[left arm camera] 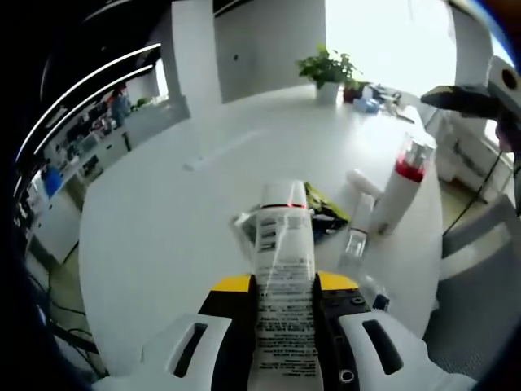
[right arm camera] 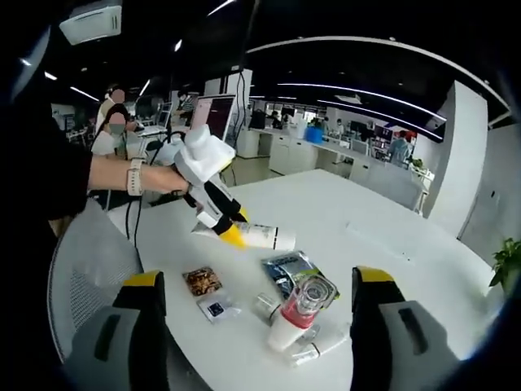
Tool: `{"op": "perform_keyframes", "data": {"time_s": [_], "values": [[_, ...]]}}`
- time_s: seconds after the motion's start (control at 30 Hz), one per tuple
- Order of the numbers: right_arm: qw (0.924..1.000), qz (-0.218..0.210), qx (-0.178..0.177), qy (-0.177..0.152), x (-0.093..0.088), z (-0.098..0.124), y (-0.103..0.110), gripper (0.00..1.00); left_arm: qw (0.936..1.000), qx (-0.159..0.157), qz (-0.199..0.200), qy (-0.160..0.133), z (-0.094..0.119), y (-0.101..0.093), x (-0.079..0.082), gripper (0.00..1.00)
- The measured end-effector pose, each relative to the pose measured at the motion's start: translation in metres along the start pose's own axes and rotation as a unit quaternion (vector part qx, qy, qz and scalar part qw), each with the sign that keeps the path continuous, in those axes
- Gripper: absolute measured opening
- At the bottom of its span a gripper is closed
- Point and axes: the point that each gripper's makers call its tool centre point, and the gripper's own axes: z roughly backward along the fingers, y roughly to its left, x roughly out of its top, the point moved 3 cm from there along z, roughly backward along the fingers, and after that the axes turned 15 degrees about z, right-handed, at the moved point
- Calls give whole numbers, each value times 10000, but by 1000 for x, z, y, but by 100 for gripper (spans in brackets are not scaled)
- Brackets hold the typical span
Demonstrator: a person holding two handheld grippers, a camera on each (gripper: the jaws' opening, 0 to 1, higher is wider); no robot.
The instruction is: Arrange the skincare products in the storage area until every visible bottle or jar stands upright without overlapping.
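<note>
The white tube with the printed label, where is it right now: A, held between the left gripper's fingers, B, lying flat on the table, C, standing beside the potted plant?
A: the white tube sits clamped in the left gripper, above the table.

white round table (left arm camera: 163,204), potted plant (left arm camera: 327,68), mesh chair (right arm camera: 81,269)

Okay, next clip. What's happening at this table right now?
A person is sorting skincare items on a round white table. The left gripper is shut on a white tube and holds it lying above the table. The right gripper is open and holds nothing, with its jaws either side of a white bottle with a red band and clear cap, which stands upright. Small sachets, a dark foil packet and a small clear bottle lying down rest nearby.
</note>
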Motion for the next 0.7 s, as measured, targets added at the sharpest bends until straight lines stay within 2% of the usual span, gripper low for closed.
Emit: {"op": "perform_keyframes", "data": {"time_s": [0.17,0.4,0.6,0.7], "values": [[9996,203,192,-2,11,-8,8,93,10000,-67,-15,19,8,-5,-6,22],[9960,730,454,226,19,-26,24,91,9998,-165,12,-54,18,-8,-13,23],[9903,1216,511,443,15,-45,31,88,9994,-318,-115,59,19,-11,-21,23],[9899,1200,595,474,11,-58,39,87,9992,-365,-138,100,20,-12,-24,23]]}}
